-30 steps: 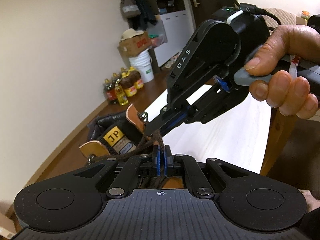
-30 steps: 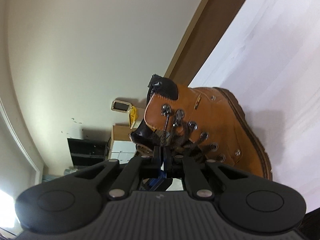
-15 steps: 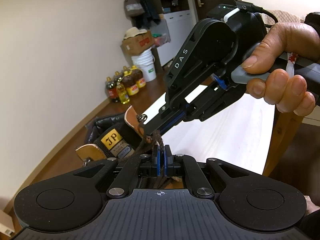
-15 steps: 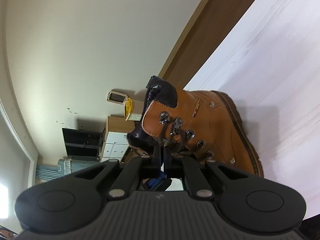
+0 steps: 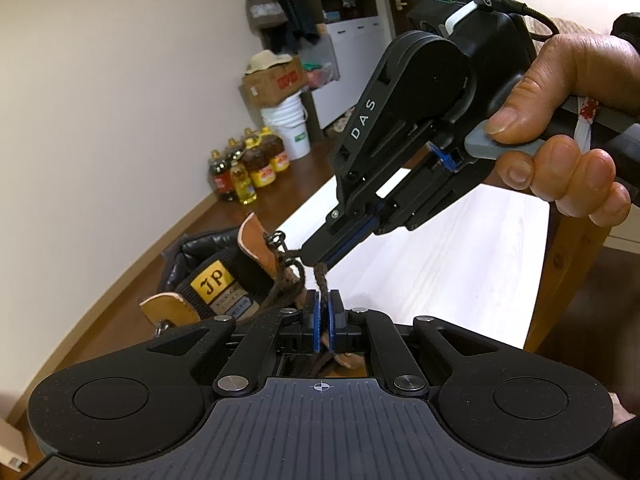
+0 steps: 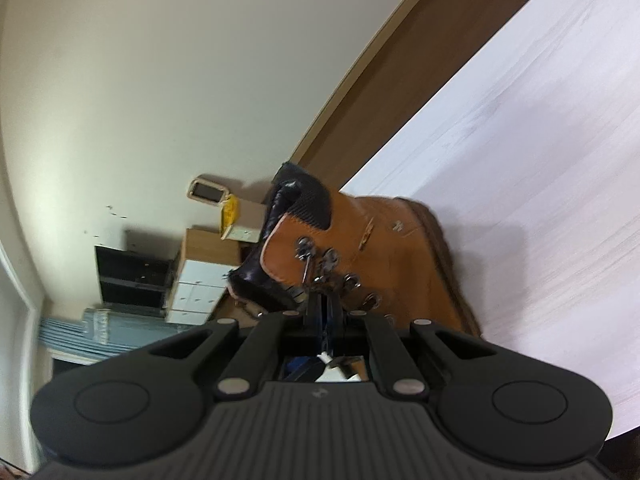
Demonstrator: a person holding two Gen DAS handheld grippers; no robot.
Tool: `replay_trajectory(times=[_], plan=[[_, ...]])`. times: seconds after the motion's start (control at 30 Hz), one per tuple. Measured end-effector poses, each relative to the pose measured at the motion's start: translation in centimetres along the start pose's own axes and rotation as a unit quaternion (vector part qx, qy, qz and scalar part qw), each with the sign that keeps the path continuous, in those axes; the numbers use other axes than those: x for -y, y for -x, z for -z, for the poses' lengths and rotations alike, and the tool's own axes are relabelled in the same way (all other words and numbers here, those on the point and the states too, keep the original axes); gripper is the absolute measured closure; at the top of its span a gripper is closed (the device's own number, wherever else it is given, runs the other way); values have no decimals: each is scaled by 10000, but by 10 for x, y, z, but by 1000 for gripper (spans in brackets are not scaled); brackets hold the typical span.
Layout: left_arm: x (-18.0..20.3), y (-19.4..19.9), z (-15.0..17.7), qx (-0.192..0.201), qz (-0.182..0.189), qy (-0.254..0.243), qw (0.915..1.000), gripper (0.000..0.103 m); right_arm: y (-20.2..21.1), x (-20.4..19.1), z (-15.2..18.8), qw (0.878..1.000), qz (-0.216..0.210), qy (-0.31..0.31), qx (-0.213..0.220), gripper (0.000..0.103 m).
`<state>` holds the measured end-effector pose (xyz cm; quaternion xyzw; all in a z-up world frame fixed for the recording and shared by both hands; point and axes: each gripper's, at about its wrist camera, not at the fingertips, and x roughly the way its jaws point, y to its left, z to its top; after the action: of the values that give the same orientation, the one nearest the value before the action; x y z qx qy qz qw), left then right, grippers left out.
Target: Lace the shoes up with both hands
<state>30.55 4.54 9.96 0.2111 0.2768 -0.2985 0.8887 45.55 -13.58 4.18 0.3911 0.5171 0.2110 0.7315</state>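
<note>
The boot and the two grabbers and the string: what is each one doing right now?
boot: lying on the white table, top open, upper hooks not laced.
lace: brown, pinched by both grippers, running to the top hook.
left gripper: shut on lace.
right gripper: shut on lace, near the top hook.

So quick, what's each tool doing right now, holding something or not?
Left tool: closed on the brown lace.
Right tool: closed on the same lace, by the boot's top hook.
</note>
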Motion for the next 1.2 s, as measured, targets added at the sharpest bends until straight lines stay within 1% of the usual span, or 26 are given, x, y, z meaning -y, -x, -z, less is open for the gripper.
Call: replay_trajectory(times=[0.13,0.27,0.4,0.47,0.53,0.6,0.73,0.8,0.93,1.07,1.13,1.17,1.2], plan=[[1,1,0,6,8,-6,10000,98,6,-1,-3,9999,96,56,127,100],[0,2,0,37,-60,6,10000,98,2,1,-3,9999,-98,-81,94,100],[-2,-2,-3,41,-174,56,9998,98,-1,3,-5,9989,-330,-271,188,100],[-4,-3,-4,45,-219,110,9997,98,-2,6,-6,9980,-431,-389,245,98],[-5,-4,-5,70,-249,158,9995,98,-1,7,-7,9977,-482,-419,242,91],[-6,-4,-5,97,-277,165,9994,98,4,10,-9,9965,-594,-510,279,87],[-7,-4,-6,92,-320,165,9993,98,10,27,-20,9898,-794,-1040,568,87],[-7,-4,-6,80,-350,173,9992,98,7,31,-25,9873,-873,-1161,638,87],[-6,-3,-7,74,-420,183,9989,98,-12,44,-30,9797,-1140,-1573,497,87],[-5,-4,-10,80,-509,200,9985,98,-30,59,-27,9629,-1587,-2161,289,88],[-6,-6,-12,69,-539,228,9983,98,-35,66,-25,9563,-1697,-2371,208,100],[-6,-8,-13,49,-547,241,9982,98,-36,70,-24,9539,-1709,-2460,167,100],[-6,-9,-13,27,-567,259,9981,97,-34,71,-25,9565,-1620,-2418,199,101]])
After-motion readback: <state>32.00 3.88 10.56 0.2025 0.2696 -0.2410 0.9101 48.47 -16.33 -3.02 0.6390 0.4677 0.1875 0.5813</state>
